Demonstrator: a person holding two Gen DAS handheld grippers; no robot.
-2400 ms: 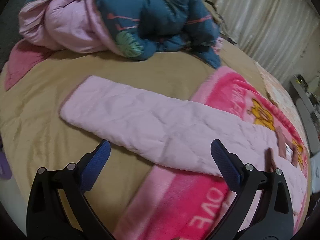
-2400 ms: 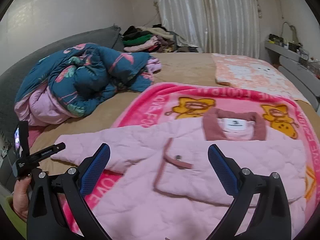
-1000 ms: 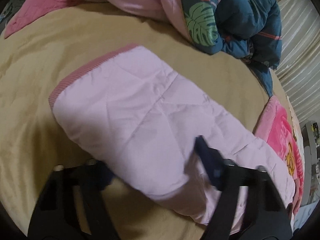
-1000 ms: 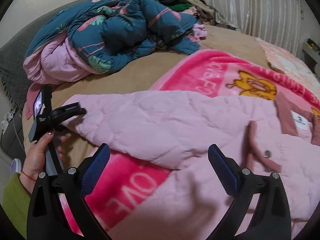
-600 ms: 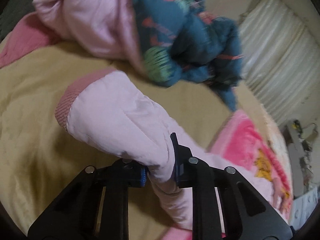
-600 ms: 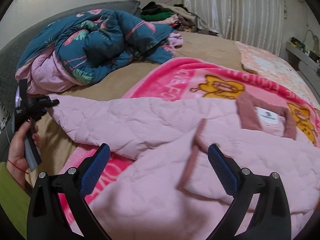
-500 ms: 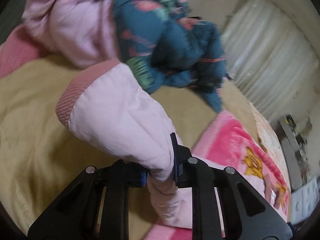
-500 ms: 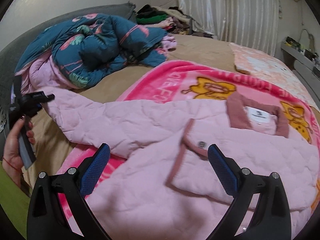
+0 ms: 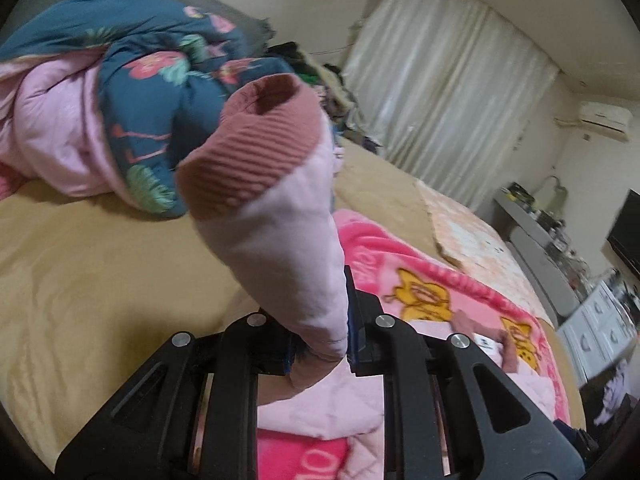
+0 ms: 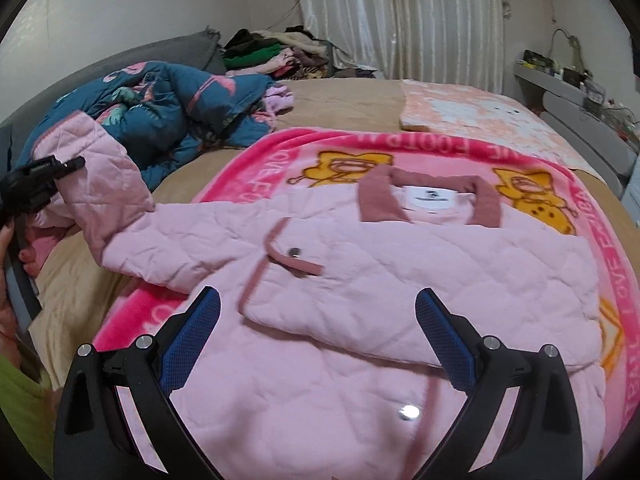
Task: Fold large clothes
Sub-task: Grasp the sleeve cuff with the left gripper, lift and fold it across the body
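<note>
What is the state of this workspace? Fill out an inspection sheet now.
Surface: tan bed, a pink cartoon blanket spread on it.
Job's things: pink quilted jacket flat on the blanket; its sleeve lifted, cuff up.
Clutter: blue floral duvet bunched; clothes pile behind it.
Grippers: left gripper shut on the sleeve; right gripper open over the jacket, holding nothing.
Cables: nothing seen on the bed.
Surroundings: curtains, cluttered shelf.

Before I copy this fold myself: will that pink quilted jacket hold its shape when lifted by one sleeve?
Probably not. The sleeve pinched in the left gripper bends and sags, so the jacket looks floppy. Its puffy quilting suggests it is light and bulky.
</note>
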